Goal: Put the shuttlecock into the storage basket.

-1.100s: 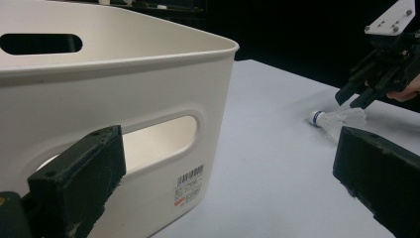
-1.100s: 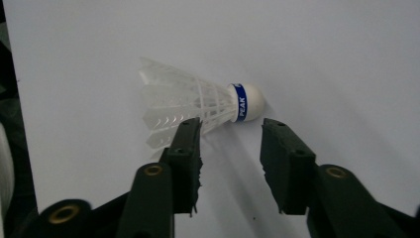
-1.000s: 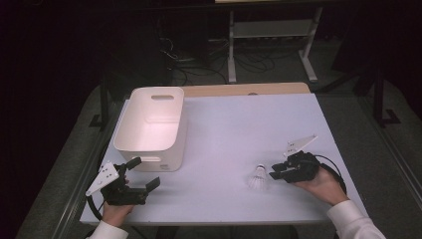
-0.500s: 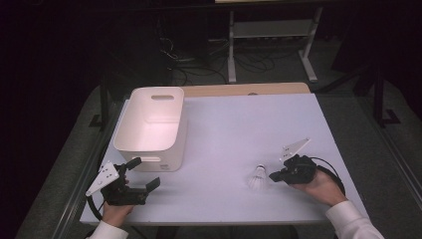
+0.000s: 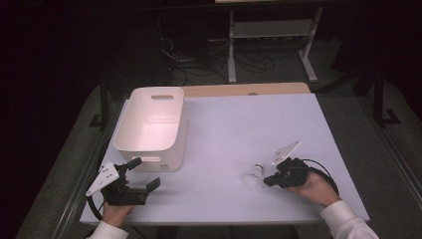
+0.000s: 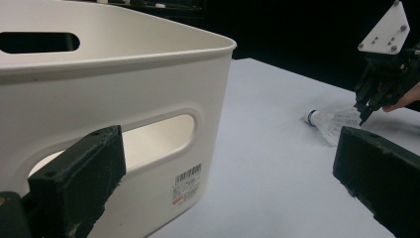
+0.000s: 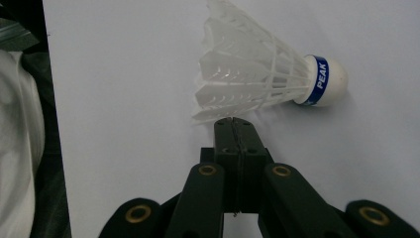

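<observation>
Shuttlecock (image 7: 262, 82) lies on its side on the worktop (image 5: 239, 129), cork pointing away from the right gripper (image 7: 233, 121), whose jaws have just closed together, apparently pinching the skirt's rim.

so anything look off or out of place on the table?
One thing: the right gripper has its jaws closed flat together at the feather edge of the shuttlecock, which lies on its side. It may pinch a feather tip at most. The white bin sits upright and undamaged.
</observation>
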The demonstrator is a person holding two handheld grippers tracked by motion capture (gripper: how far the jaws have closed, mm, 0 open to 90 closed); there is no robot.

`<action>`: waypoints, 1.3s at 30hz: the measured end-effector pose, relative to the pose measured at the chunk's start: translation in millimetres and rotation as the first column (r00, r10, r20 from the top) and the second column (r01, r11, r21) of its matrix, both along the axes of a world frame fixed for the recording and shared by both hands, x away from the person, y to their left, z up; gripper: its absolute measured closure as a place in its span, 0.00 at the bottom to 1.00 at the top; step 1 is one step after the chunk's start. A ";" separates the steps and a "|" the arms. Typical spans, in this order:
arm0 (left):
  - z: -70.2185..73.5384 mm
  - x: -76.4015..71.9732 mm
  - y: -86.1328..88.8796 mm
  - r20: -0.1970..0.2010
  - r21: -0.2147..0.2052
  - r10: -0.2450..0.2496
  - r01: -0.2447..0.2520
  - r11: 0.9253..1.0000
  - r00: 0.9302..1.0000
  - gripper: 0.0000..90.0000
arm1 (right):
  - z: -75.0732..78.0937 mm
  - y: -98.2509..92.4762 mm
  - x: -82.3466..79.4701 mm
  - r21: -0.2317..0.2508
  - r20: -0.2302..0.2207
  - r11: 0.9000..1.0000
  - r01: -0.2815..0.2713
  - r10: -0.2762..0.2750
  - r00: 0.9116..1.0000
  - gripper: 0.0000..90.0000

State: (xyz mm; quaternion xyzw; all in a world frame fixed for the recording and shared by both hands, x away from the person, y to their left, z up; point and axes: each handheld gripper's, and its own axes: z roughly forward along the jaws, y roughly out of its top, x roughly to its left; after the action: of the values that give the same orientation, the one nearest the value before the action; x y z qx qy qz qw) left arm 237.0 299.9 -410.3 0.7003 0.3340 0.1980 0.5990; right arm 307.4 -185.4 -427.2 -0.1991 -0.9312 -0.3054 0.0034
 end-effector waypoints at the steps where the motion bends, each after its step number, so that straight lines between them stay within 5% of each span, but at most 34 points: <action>1: 0.0 0.0 0.0 0.000 0.000 -0.001 0.001 1.000 1.000 0.00 | -0.4 2.4 0.2 0.005 0.006 1.000 -0.007 0.007 1.000 0.98; 39: 0.0 -0.7 -1.0 -0.013 0.006 -0.018 0.018 1.000 1.000 0.00 | -2.4 49.7 22.4 0.028 0.063 0.998 -0.057 0.055 0.997 0.98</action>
State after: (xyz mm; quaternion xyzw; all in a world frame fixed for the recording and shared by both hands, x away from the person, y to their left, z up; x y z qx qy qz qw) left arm 236.3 298.9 -410.4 0.7063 0.3311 0.1888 0.5966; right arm 329.8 -135.7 -429.6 -0.1634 -0.9314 -0.3251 -0.0141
